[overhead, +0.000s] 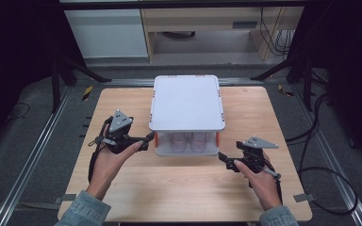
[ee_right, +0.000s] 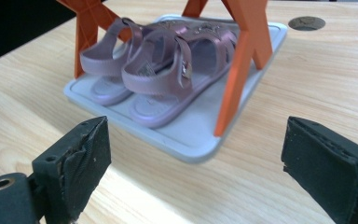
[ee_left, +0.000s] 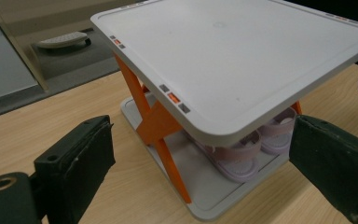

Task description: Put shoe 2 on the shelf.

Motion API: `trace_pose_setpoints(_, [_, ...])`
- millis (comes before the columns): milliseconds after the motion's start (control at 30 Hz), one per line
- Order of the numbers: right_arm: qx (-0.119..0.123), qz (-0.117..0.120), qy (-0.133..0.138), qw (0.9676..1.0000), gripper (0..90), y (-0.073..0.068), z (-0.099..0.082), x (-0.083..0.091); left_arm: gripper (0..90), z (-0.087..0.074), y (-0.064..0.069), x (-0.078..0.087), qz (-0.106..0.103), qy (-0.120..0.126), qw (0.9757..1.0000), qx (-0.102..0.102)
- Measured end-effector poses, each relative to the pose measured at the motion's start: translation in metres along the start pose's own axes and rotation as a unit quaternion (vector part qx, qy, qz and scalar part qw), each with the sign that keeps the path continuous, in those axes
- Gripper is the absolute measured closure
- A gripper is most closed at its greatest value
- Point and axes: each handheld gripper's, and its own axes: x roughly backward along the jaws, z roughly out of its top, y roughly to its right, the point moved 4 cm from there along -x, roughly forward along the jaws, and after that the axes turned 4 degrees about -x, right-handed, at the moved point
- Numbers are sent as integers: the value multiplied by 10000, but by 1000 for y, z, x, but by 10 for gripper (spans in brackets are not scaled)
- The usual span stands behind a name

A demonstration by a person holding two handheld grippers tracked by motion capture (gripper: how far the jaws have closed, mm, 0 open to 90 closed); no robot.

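On the table's middle stands a rack (overhead: 187,101) holding sandals (ee_right: 163,70); my left gripper (overhead: 147,140) and right gripper (overhead: 224,159) flank it, both released.

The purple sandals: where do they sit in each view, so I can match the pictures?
High view: sandals at centre, under the white top shelf.
Left gripper view: lower right of centre, on the bottom tray.
Right gripper view: upper centre.
Shared landmark: orange struts.
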Motion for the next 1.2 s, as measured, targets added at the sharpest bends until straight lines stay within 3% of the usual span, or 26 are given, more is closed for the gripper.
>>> trace_pose_setpoints(233, [398, -225, -180, 9988, 84, 17, -9, 14, 44, -27, -6, 1, -6, -275, 9995, -180])
trace_pose_setpoints(333, [451, -293, -261, 9982, 91, 25, -11, 18, 45, -40, -11, -1, 5, -419, 9990, -141])
trace_pose_setpoints(500, [401, -283, -377, 9981, 92, 35, -14, 24, 50, -56, -16, -3, 7, -607, 9981, -139])
trace_pose_setpoints(833, [385, -529, -580, 9962, 109, 62, -17, 32, 48, -89, -29, -9, 4, -983, 9951, -135])
trace_pose_setpoints(1067, [268, -752, -685, 9945, 159, 80, -21, 26, 50, -110, -42, -18, 181, -1226, 9921, -197])
trace_pose_setpoints(1200, [134, -938, -659, 9933, 154, 89, -22, 19, 52, -123, -54, -27, 331, -1395, 9896, -115])
